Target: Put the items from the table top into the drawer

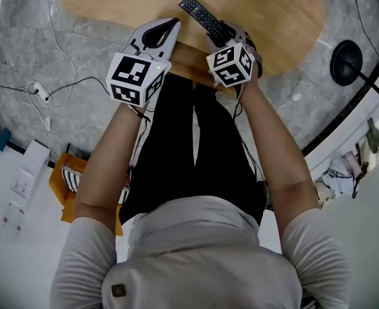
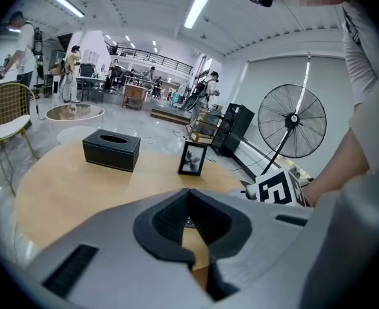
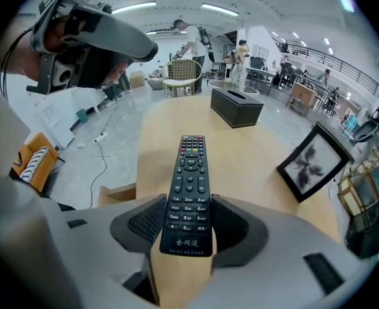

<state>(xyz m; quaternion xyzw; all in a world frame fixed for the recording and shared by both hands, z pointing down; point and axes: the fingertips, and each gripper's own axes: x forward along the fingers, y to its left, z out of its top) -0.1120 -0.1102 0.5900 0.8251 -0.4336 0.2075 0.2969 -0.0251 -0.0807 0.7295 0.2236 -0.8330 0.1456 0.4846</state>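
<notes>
The remote control (image 3: 188,192) is clamped by its near end between my right gripper's (image 3: 188,227) pads, with the button end jutting out over the table's (image 3: 241,153) near edge. It looks light, stiff and slick-sided, so I judge this end grip could let it pivot; mid-body would be steadier. The drawer (image 3: 115,195) sits open just below that edge. My left gripper (image 2: 193,237) is closed on nothing.

"What's the left gripper (image 1: 171,26) doing?"
"Its jaws are together with nothing in them. It's angled down and away, on the left."
"And the right gripper (image 1: 223,36)?"
"It's tilted more steeply, just beside the left one, with its pads pressed on both sides of a remote (image 1: 199,13). The left forearm (image 1: 109,166) and right forearm (image 1: 273,147) both stretch forward, bare."
</notes>
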